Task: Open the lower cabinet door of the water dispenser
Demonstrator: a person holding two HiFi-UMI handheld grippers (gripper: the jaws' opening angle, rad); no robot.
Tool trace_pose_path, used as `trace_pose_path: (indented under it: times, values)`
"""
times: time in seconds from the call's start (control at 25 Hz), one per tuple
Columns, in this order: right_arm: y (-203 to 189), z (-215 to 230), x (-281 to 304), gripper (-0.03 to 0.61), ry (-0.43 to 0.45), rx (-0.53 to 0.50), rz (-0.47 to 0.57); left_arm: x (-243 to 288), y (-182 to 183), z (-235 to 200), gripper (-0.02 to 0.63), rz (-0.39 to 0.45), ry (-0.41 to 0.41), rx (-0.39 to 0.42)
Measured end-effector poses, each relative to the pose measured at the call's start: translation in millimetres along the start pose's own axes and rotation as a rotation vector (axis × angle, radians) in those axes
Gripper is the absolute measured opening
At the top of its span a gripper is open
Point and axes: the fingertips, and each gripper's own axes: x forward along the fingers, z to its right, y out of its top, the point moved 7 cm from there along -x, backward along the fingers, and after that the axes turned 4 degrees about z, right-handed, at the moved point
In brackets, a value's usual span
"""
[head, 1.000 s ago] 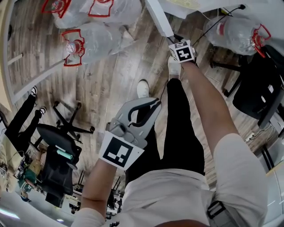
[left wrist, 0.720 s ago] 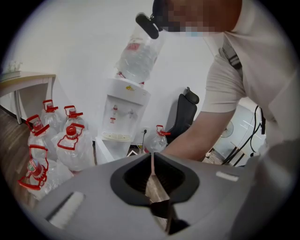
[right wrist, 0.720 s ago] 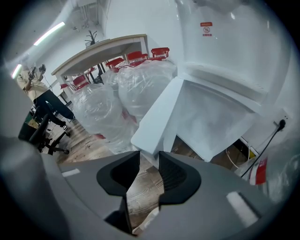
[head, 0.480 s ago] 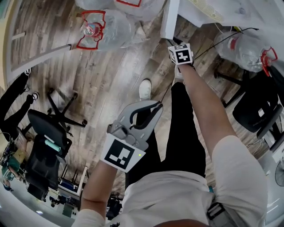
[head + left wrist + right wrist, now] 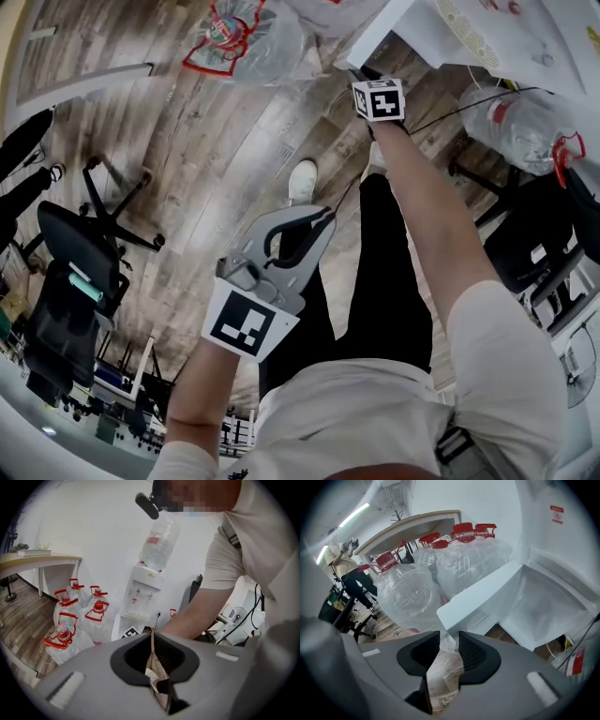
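Note:
The white water dispenser (image 5: 143, 592) with a bottle on top stands against the wall in the left gripper view. Its lower cabinet door (image 5: 375, 33) (image 5: 476, 599) stands swung out, and the white cabinet inside (image 5: 543, 602) shows. My right gripper (image 5: 360, 74) (image 5: 449, 634) is at the door's free end. Its jaws have just been closing a little, and the door's corner sits between the fingertips, which hold it. My left gripper (image 5: 326, 217) (image 5: 152, 632) hangs over the person's legs, shut and empty.
Several large water jugs with red handles (image 5: 239, 37) (image 5: 70, 620) (image 5: 412, 592) stand beside the dispenser, and another jug (image 5: 520, 117) lies to the right. Office chairs (image 5: 75, 272) (image 5: 534, 234) stand on both sides on the wooden floor. A person (image 5: 344, 569) stands by the far desk.
The door's free end and my right gripper have moved together, with the door swinging further out. The left gripper stays shut and has drifted slightly left in the head view.

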Motion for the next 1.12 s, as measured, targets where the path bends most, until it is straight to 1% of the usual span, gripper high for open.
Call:
trace_pose_path:
  times: [0.32,0.44,0.64,0.72,0.92,1.04,1.12]
  values:
    - [18,-19,13,0.126,0.002,-0.028,-0.023,-21,-10,-6,0.057,0.018,0.021,-0.027]
    - [20,-17,11,0.127,0.007,-0.035,-0.035,-24,-9,-7,0.057,0.03,0.016,-0.015]
    - [25,-20,-8,0.127,-0.008,0.021,-0.013,-35,-8,-5,0.057,0.037,-0.009,-0.001]
    - [24,-25,-21,0.127,-0.005,0.031,-0.006,-38,-3,0,0.057,0.043,-0.03,0.008]
    - [14,-40,-73,0.126,0.01,0.056,0.008,-46,18,16,0.057,0.05,-0.099,0.063]
    - [4,-55,-120,0.126,0.039,0.055,0.026,-54,33,33,0.057,0.056,-0.138,0.086]
    - [-2,-67,-163,0.105,0.053,0.048,0.045,-63,42,45,0.057,0.051,-0.169,0.113]
